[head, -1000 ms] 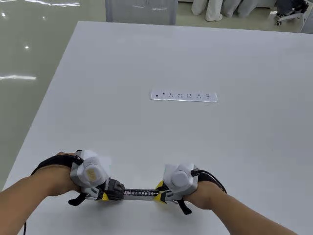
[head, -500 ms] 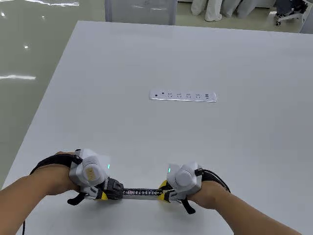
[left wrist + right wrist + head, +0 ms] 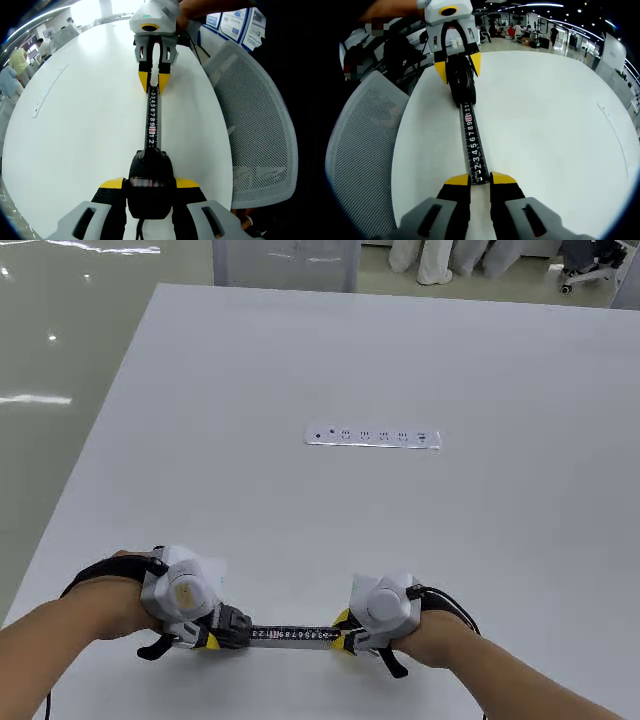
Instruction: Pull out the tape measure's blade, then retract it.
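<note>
While facing each other, left tongs (image 3: 150, 184) clamp the tape measure case (image 3: 149, 167), right tongs (image 3: 480, 178) pinch its blade (image 3: 470, 135).

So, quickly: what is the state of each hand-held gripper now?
Left hand-held gripper: shut on the tape measure case.
Right hand-held gripper: shut on the blade.

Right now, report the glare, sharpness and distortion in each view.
Head view: even light, sharp, glare streaks on the glossy floor. Left gripper view: fisheye bows the table edge; blade digits read crisp. Right gripper view: same bowing, ceiling lights flare, tape measure case dark.
</note>
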Demonstrator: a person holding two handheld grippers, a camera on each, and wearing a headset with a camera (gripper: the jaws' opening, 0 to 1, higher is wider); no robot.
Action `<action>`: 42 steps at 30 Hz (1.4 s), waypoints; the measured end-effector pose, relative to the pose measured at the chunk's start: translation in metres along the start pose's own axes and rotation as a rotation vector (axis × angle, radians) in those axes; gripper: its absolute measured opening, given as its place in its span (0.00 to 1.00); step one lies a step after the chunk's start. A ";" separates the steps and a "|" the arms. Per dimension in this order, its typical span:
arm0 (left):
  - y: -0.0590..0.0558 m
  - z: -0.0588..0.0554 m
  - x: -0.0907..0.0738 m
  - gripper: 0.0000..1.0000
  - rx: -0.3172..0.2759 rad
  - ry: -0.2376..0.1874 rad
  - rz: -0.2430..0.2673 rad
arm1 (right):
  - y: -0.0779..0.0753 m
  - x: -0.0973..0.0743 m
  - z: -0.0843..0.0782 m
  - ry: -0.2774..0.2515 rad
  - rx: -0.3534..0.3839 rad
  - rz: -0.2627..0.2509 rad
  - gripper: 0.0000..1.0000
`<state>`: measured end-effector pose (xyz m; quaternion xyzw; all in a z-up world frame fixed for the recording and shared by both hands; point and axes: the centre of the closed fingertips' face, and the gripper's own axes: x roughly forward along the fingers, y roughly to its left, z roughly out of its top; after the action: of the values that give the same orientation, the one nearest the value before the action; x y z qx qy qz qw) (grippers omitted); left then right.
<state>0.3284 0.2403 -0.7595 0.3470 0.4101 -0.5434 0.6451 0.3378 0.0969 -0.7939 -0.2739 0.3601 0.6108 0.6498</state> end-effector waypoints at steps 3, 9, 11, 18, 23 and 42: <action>0.000 0.000 0.000 0.31 0.000 0.000 0.000 | 0.000 0.000 0.000 0.000 0.000 0.000 0.13; 0.000 0.000 0.000 0.31 0.000 0.000 0.000 | 0.000 -0.001 0.000 0.000 0.001 -0.001 0.13; 0.000 0.000 0.000 0.31 0.000 0.000 0.000 | 0.000 -0.001 -0.001 0.001 0.002 -0.001 0.13; -0.001 0.001 0.000 0.31 0.002 0.004 0.004 | -0.006 -0.017 -0.023 0.023 0.015 -0.014 0.13; 0.000 0.001 0.000 0.31 0.002 0.005 0.002 | -0.007 -0.019 -0.028 0.028 0.019 -0.017 0.13; 0.000 0.000 0.001 0.31 0.007 0.007 0.003 | -0.010 -0.032 -0.043 0.036 0.030 -0.028 0.12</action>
<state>0.3281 0.2401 -0.7602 0.3517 0.4100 -0.5426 0.6433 0.3425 0.0424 -0.7947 -0.2803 0.3770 0.5910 0.6557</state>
